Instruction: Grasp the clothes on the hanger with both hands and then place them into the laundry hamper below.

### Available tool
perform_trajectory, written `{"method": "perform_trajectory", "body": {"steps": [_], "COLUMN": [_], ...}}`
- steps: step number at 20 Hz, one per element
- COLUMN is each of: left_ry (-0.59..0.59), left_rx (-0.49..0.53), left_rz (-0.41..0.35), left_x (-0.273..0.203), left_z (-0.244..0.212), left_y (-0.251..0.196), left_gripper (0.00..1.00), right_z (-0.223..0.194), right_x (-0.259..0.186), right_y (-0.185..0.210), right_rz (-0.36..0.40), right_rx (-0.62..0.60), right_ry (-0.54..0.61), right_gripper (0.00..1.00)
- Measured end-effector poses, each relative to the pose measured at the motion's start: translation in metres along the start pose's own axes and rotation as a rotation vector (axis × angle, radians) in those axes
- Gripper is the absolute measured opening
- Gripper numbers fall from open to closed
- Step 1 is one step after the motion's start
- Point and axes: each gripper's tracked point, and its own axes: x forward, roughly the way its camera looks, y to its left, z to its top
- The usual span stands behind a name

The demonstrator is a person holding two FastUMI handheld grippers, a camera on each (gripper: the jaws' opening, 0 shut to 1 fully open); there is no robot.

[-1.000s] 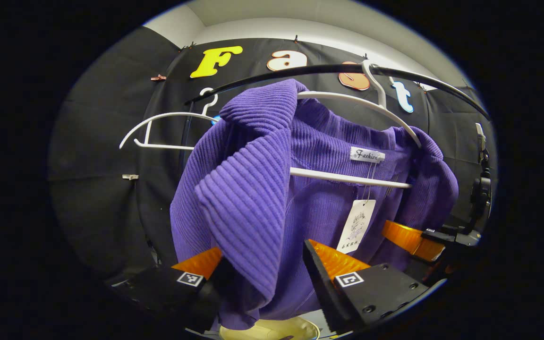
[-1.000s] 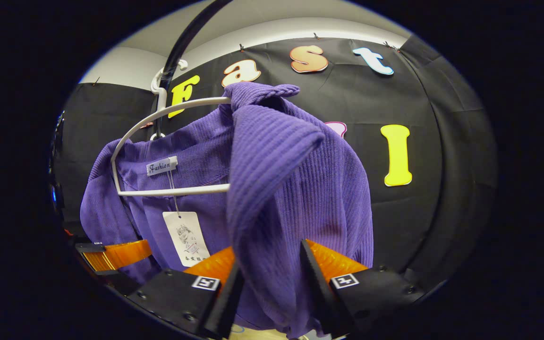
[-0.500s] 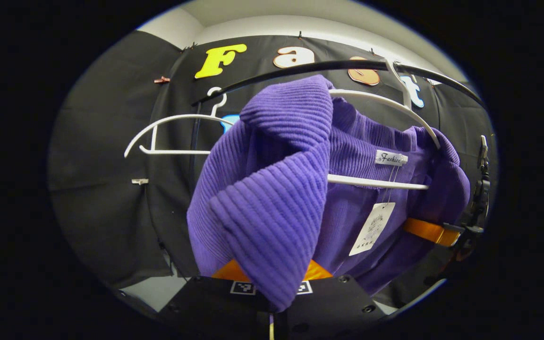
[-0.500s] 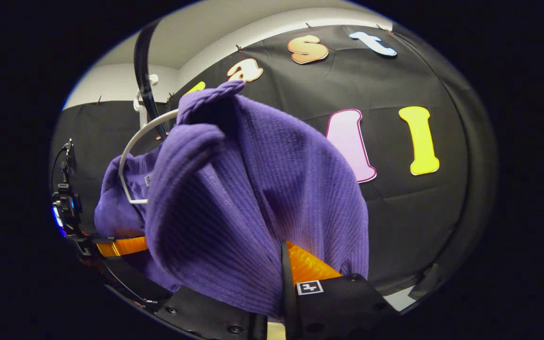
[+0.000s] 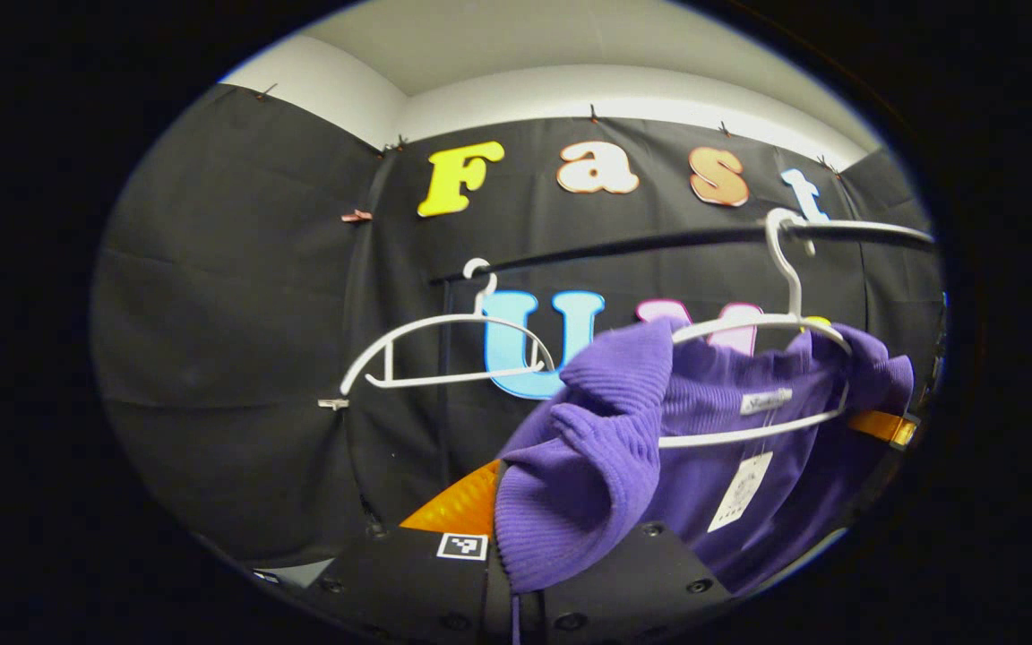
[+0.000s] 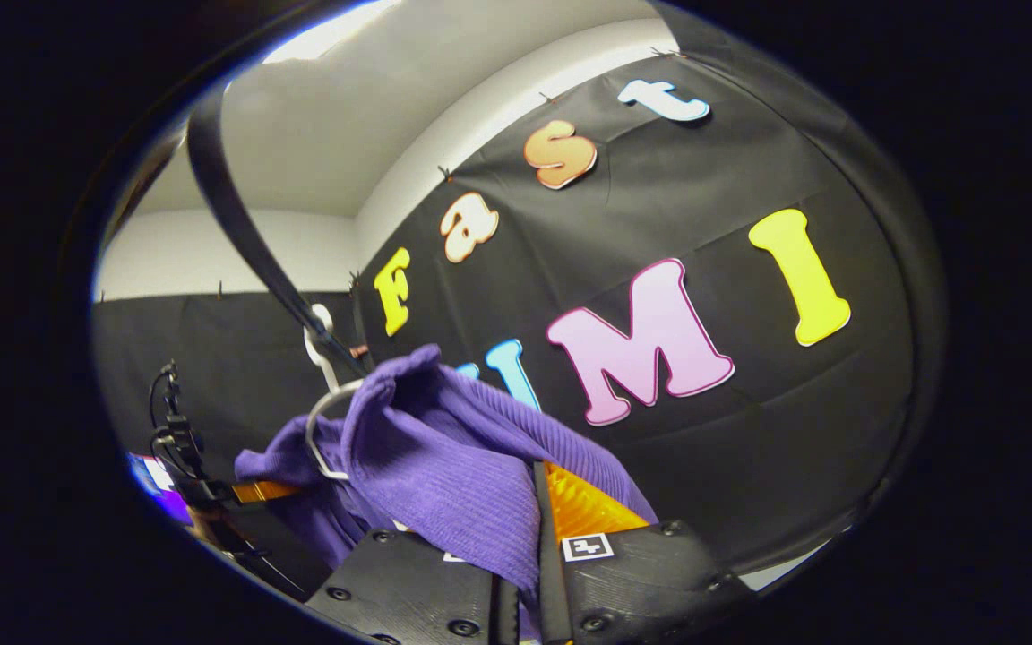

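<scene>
Gripping the purple sweater (image 5: 588, 466) below the black rail (image 5: 623, 246), I have my left gripper (image 5: 516, 573) and right gripper (image 6: 520, 573) both clamped on its shoulders, white hanger (image 5: 776, 327) inside.

Purple ribbed garment (image 5: 588, 448) droops off a white hanger (image 5: 753, 376).

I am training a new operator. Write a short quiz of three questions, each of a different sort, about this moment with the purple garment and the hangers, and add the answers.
1. True or false: the purple ribbed sweater is completely off its white hanger.
2. Multiple choice: the second white hanger on the black rail is A) bare, B) holding a shirt, C) lying on the floor.
3. Fill in: the left gripper and the right gripper have their jaws ____ on the sweater.

Key: 1 false, the hanger is partly inside the sweater's neck; 2 A; 3 shut.
</scene>
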Motion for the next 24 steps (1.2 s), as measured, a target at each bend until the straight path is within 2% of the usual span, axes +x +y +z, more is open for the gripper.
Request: {"method": "perform_trajectory", "body": {"steps": [5,8,12,13,17,20,22,24], "left_ry": [-0.108,-0.177,-0.067,-0.057,0.009,0.075,0.129,0.189], "left_rx": [0.023,0.043,-0.008,-0.022,-0.109,-0.106,-0.127,-0.114], "left_rz": [0.058,0.057,0.009,0.026,0.005,-0.003,-0.053,-0.096], "left_x": [0.013,0.044,0.099,0.1,0.09,0.082,0.073,0.064], "left_z": [0.041,0.06,0.002,-0.008,-0.047,-0.076,-0.096,-0.118], "left_y": [0.027,0.032,0.021,0.024,0.031,0.025,0.004,-0.019], "left_gripper": [0.09,0.09,0.09,0.09,0.09,0.09,0.09,0.09], "right_z": [0.05,0.064,0.035,0.031,0.021,0.013,-0.007,-0.027], "right_x": [0.011,0.027,0.05,0.048,0.049,0.046,0.036,0.023], "right_y": [-0.024,-0.043,-0.059,-0.061,-0.068,-0.074,-0.095,-0.104], "right_rz": [-0.067,-0.151,-0.204,-0.205,-0.222,-0.243,-0.304,-0.338], "right_rx": [0.065,-0.008,-0.019,-0.013,-0.059,-0.092,-0.15,-0.153], "right_ry": [-0.176,-0.242,-0.169,-0.16,-0.125,-0.087,-0.018,0.039], "right_gripper": [0.23,0.24,0.23,0.23,0.23,0.23,0.24,0.24]}}
